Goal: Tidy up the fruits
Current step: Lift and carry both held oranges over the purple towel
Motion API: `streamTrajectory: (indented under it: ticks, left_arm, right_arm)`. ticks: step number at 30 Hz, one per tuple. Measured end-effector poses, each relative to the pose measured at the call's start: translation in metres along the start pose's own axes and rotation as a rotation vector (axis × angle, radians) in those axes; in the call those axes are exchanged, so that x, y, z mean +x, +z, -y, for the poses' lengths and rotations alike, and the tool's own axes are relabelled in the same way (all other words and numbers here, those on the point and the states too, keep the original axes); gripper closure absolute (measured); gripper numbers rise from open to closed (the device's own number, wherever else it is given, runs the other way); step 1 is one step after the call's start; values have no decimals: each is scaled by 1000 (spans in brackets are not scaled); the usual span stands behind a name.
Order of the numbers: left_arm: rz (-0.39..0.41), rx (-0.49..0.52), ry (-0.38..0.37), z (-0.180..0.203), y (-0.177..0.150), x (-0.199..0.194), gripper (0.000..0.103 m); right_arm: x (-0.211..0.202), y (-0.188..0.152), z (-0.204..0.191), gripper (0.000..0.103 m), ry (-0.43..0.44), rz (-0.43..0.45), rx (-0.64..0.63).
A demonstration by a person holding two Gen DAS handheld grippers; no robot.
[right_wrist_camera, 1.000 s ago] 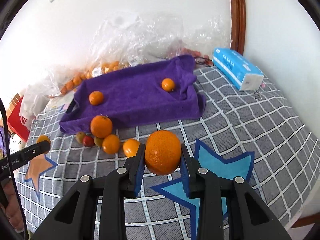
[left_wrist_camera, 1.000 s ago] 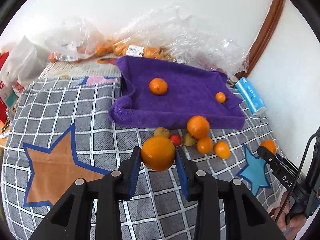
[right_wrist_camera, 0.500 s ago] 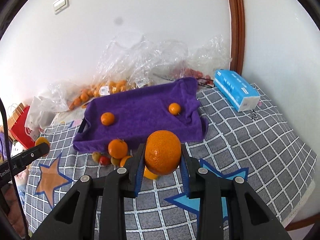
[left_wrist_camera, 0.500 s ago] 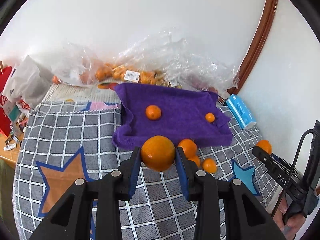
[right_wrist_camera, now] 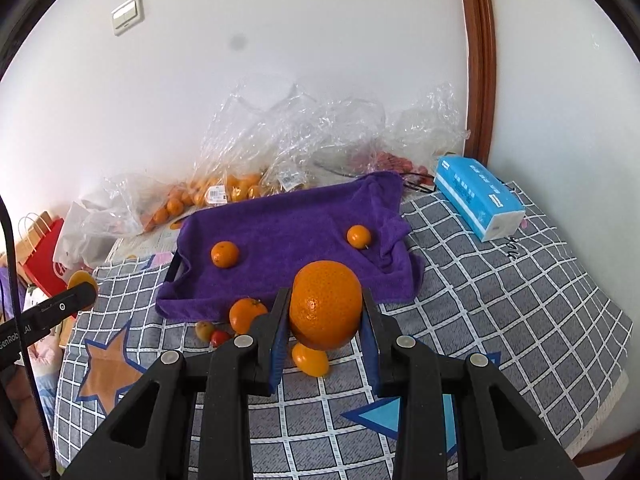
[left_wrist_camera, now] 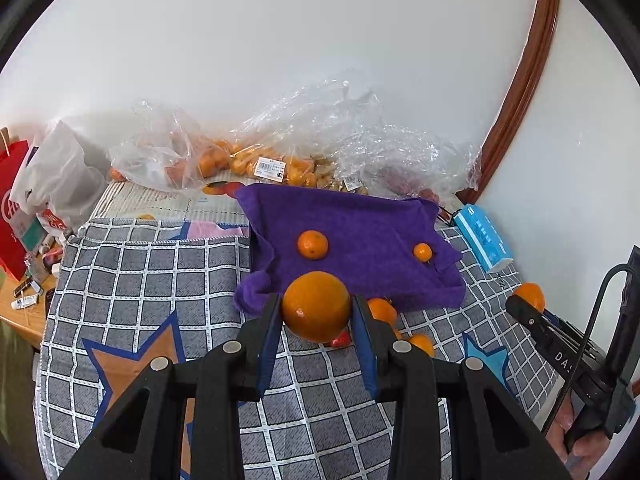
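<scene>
My left gripper (left_wrist_camera: 316,310) is shut on a large orange (left_wrist_camera: 316,306), held above the checked cloth in front of the purple towel (left_wrist_camera: 360,224). My right gripper (right_wrist_camera: 325,312) is shut on another large orange (right_wrist_camera: 326,310). The purple towel (right_wrist_camera: 280,232) covers a tray and carries a mid-sized orange (right_wrist_camera: 225,254) on its left and a small one (right_wrist_camera: 359,236) on its right. Loose fruit lies before the towel: an orange (right_wrist_camera: 246,314), a small one (right_wrist_camera: 310,360), a greenish fruit (right_wrist_camera: 204,330) and a red one (right_wrist_camera: 219,337). The right gripper shows at the left wrist view's right edge with its orange (left_wrist_camera: 530,296).
Clear plastic bags (left_wrist_camera: 280,152) of oranges lie against the back wall. A blue tissue pack (right_wrist_camera: 478,198) sits right of the towel. A red paper bag (left_wrist_camera: 14,208) and a white bag (left_wrist_camera: 60,176) stand at the left. The table's right edge (right_wrist_camera: 616,380) is near.
Both grippers have risen with their oranges still held. The table and towel now look farther away and lower in both views.
</scene>
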State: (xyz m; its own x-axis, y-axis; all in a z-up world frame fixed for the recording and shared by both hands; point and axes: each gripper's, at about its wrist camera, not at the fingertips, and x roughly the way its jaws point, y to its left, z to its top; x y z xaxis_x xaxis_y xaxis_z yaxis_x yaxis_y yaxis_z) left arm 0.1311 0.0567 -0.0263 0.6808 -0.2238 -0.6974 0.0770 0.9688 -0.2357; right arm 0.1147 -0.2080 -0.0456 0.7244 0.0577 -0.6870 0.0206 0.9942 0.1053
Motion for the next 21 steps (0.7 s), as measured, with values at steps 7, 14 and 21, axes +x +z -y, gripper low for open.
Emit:
streamTrajectory:
  ticks: [7,14,21]
  left_arm:
    - [0,-1,0,-1,1,1,70]
    - [1,-4,2,-2,8,5,70]
    - [0,-2,0,-2,10,9,70]
  right_arm:
    - [1,4,0,71,-3,7,-1]
    - [4,7,0,71,-3,11,-4]
    - [8,11,-1,71,-5,18,-7]
